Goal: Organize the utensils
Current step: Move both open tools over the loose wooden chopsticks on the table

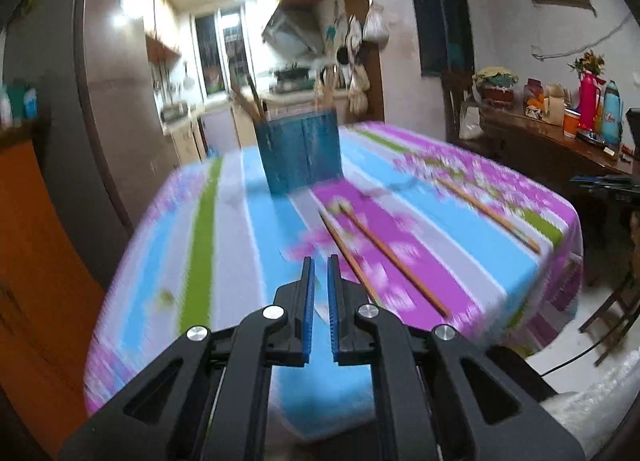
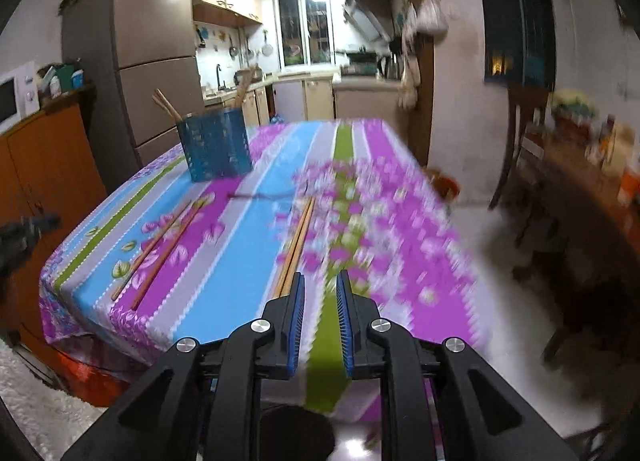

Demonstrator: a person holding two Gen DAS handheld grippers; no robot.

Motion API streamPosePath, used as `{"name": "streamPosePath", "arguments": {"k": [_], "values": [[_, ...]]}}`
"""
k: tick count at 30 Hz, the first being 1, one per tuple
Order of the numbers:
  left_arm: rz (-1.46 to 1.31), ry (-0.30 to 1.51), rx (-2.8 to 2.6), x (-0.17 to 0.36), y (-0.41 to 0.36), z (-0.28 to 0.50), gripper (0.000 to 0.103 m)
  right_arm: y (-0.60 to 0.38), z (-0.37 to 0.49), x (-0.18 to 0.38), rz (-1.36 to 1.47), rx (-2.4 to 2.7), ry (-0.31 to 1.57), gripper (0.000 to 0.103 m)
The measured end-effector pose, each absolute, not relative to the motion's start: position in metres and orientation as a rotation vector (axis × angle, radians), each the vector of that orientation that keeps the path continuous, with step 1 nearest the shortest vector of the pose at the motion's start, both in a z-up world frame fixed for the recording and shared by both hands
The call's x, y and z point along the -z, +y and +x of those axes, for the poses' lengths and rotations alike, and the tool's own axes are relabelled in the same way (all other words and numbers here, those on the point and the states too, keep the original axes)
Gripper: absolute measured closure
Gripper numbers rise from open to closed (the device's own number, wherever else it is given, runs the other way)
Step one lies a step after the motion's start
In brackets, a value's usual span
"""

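Both grippers hang over the near edge of the table, which wears a striped cloth (image 1: 224, 245) of blue, purple, green and grey with pink flowers. The left gripper (image 1: 319, 261) has its blue-padded fingers drawn nearly together, only a thin slit between them and nothing in it; a pair of long, slim wooden chopsticks (image 1: 384, 257) lies on the purple stripe just to the right of those tips, slanting away across the cloth. The right gripper (image 2: 320, 279) shows a wider gap, also empty, and a second pair of chopsticks (image 2: 298, 245) runs up to the outer side of its left finger, their near ends hidden behind it. Further back stands a square, dark blue utensil holder (image 2: 215, 145) with several wooden sticks already poking out of its top. Everything is blurred.
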State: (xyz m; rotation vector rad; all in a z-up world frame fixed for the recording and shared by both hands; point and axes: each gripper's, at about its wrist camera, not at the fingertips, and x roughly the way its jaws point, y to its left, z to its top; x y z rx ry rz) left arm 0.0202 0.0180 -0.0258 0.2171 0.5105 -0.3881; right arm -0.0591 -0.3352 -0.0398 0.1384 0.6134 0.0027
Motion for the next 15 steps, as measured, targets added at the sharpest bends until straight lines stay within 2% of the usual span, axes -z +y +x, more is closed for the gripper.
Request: {"name": "streamPosePath", "arguments": {"k": [6,15], "values": [[0.205,0.544,0.343,0.070,0.007,0.005,0.098,-0.312,-0.052,0.074,0.078,-0.056,0.655,0.085],[0.245,0.551,0.345,0.081,-0.006,0.000,0.098,-0.299,-0.050,0.092,-0.034,-0.072,0.669,0.085]]}}
